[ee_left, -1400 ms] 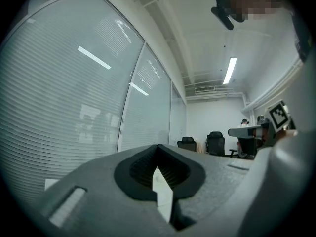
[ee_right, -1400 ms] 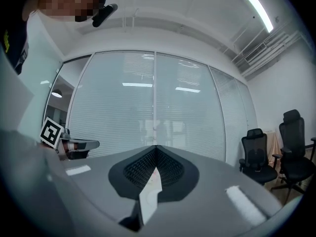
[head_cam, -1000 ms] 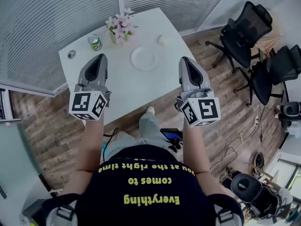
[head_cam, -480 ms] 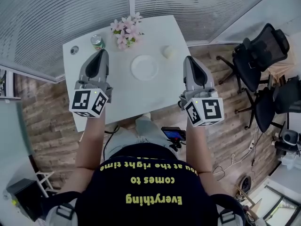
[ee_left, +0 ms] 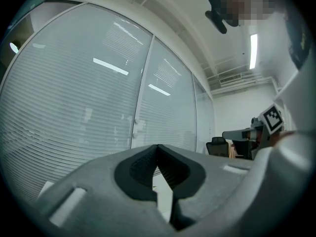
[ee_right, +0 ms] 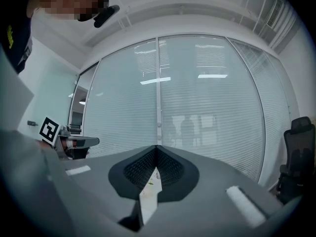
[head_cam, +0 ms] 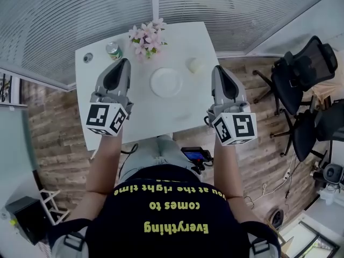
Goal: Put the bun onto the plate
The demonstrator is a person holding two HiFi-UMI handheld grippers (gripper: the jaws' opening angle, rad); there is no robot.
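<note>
A pale round bun (head_cam: 196, 65) lies on the white table (head_cam: 161, 117), to the right of an empty white plate (head_cam: 166, 83). My left gripper (head_cam: 123, 63) is held level over the table's left part, left of the plate, with nothing in it. My right gripper (head_cam: 219, 69) is held level at the table's right edge, just right of the bun and apart from it. In the left gripper view the left gripper's (ee_left: 158, 147) tips meet. The right gripper's (ee_right: 157, 148) tips meet too in its own view. Neither gripper view shows the bun or the plate.
A vase of pink flowers (head_cam: 146, 40), a green can (head_cam: 113, 50) and a small round cable port (head_cam: 87, 58) sit along the table's far side. A glass wall with blinds (head_cam: 80, 9) stands behind it. Black office chairs (head_cam: 303, 69) stand on the wooden floor at the right.
I have stepped closer to the table; it now lies more squarely ahead. Both grippers moved forward over its near half and both stayed shut.
</note>
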